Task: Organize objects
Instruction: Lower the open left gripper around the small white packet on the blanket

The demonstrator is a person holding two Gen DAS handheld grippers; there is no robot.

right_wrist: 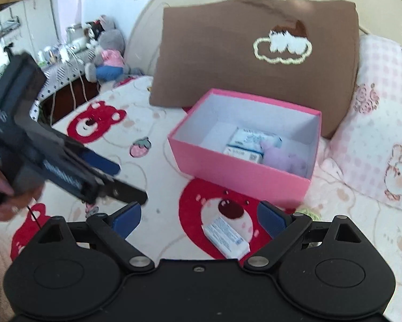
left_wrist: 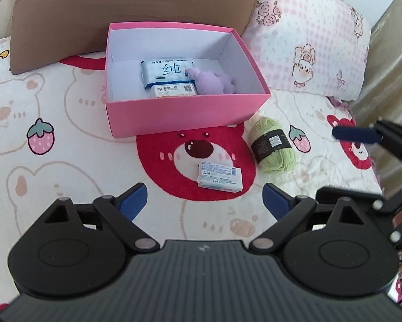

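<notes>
So the pink box on the bed is the thing to go by here, and I'd say the tidying is partly done: a wet wipes pack, a small white carton and a purple plush toy are already lying inside it. Still out on the bedspread are a small tissue pack, just in front of the box on the red bear patch, and a green yarn skein near the box's front right corner. The left gripper hangs just in front of the box over that tissue pack, jaws wide apart, holding nothing and touching nothing. The right gripper is the same deal, spread wide and empty, with the tissue pack showing between its fingers but not gripped.
</notes>
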